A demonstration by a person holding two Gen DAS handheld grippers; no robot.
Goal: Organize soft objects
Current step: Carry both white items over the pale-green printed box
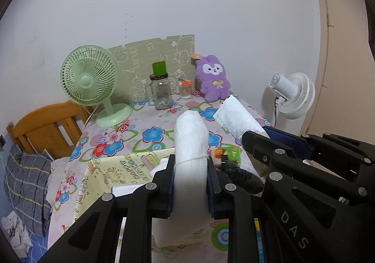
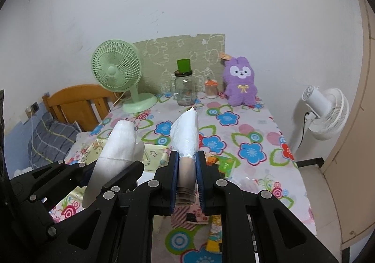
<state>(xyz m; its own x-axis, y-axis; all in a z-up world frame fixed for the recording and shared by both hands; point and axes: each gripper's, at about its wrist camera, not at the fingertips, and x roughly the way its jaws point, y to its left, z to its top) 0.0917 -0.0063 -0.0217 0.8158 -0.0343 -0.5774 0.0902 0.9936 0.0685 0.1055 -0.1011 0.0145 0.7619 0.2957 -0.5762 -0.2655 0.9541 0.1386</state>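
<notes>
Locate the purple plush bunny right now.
In both views the purple plush bunny stands at the table's far edge by the wall, right of the small orange-lidded jar, upright against the patterned board.

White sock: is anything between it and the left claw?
Nothing visible: the left claw is shut on the white sock, pads pressing both sides. The right claw, beside it, grips a white packet apart from the sock.

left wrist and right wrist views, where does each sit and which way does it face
Left wrist: on the left gripper, looking along a white sock to the table; right gripper at right.
Right wrist: on the right gripper, shut on a wrapped roll; left gripper at left.
Shared: green fan, purple plush, jar.
</notes>
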